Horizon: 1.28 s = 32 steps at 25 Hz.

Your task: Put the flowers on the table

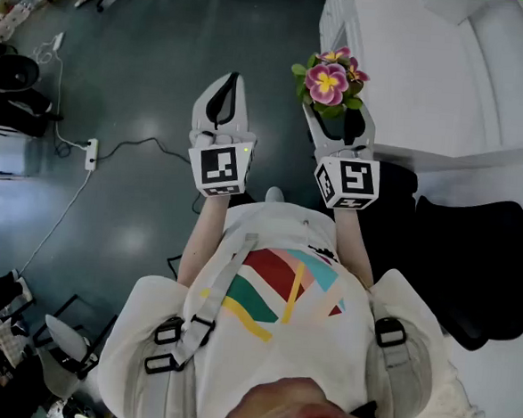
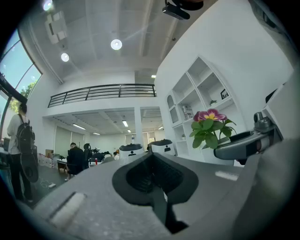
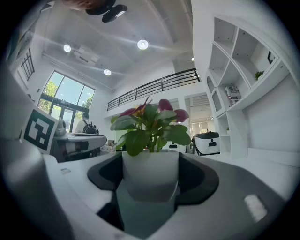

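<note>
- Our left tongs (image 1: pixel 228 83) are clenched on nothing, held level over the floor (image 1: pixel 145 79), apparently idle.
- Our right tongs (image 1: pixel 341 120) grasp the white pot (image 3: pixel 150 174) of the flowers (image 1: pixel 329 81), kept upright beside the white table (image 1: pixel 430 99), probably ready to set down.

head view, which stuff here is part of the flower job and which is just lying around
Part of the job:
- potted flowers, gripped by the right gripper
- white table, where they go
- left gripper, shut and empty

Just lying about:
- power strip
- black chair
- wall shelves
</note>
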Motion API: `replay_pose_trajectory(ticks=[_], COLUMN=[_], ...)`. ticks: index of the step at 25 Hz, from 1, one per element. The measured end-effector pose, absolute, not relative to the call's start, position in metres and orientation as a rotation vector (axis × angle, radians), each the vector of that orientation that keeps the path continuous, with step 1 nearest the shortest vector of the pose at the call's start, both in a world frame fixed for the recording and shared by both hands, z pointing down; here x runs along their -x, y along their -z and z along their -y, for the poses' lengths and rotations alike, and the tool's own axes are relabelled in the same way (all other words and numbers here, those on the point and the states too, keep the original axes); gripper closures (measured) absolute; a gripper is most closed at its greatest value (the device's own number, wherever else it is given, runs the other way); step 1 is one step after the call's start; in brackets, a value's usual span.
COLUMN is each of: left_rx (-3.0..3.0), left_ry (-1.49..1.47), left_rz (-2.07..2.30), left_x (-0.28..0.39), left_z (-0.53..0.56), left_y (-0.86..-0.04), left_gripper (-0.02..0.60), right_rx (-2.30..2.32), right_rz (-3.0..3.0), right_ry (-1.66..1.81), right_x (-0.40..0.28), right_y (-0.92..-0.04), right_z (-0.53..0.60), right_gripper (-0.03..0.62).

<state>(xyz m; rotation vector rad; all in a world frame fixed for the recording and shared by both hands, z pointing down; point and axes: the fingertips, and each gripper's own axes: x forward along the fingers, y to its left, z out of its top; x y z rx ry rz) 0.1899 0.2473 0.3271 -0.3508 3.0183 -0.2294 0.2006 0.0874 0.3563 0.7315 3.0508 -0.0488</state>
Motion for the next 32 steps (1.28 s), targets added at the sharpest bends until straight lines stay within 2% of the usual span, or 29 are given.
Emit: replay_pose_trajectory(ticks=[32], left_rx=[0.31], left_ry=[0.162], left_rz=[-3.01], left_x=[-0.195], left_z=[-0.266], left_y=[-0.316], left_gripper=[0.58], right_rx=[-0.767], right_rz=[-3.033], right_ry=[0.203], right_x=[-0.207], right_y=[-0.348], right_z=[-0.095], right_gripper=[0.27])
